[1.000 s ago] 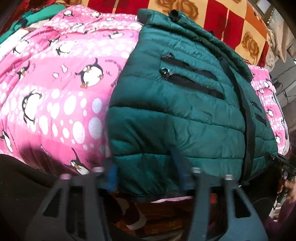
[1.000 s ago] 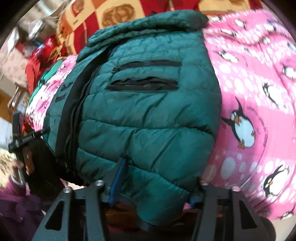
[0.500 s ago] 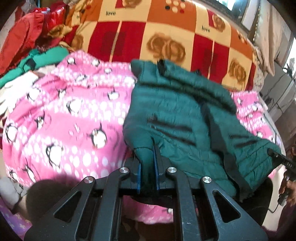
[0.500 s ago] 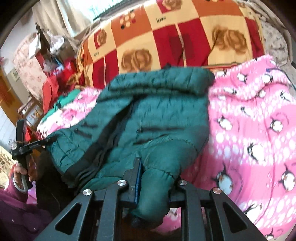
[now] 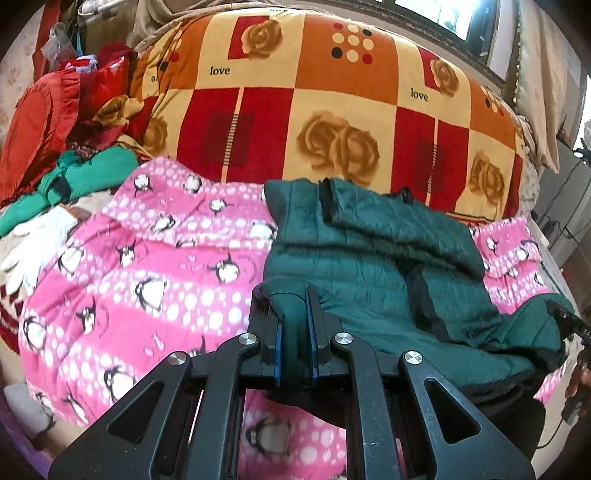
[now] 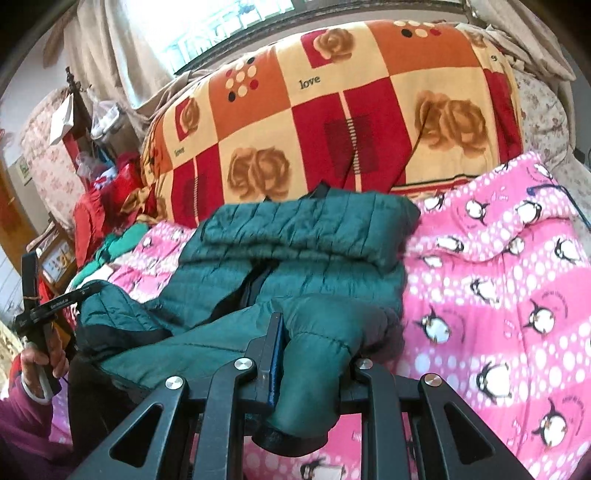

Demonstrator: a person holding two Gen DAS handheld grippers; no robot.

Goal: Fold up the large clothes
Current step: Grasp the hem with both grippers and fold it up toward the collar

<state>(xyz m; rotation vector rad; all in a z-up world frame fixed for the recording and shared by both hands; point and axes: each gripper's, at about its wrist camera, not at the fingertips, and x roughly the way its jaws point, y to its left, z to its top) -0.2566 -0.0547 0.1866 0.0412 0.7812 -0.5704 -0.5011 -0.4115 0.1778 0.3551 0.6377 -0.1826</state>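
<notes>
A dark green quilted puffer jacket lies on a pink penguin blanket, collar toward the far side. My left gripper is shut on the jacket's near left bottom corner, with a fold of fabric pinched between the blue pads. In the right wrist view the jacket fills the middle, and my right gripper is shut on its near right bottom corner; the puffy hem hides the right finger. Both corners are lifted off the blanket and the bottom part bunches upward.
A red, orange and cream rose blanket is heaped behind the jacket. Red and green clothes pile at the left. The other gripper in a hand shows at the left edge of the right wrist view. A window is behind.
Both grippers closed on the jacket's bottom corners and rose, pulling back from the bed. The hem lifted off the blanket and the jacket now looks smaller and farther away.
</notes>
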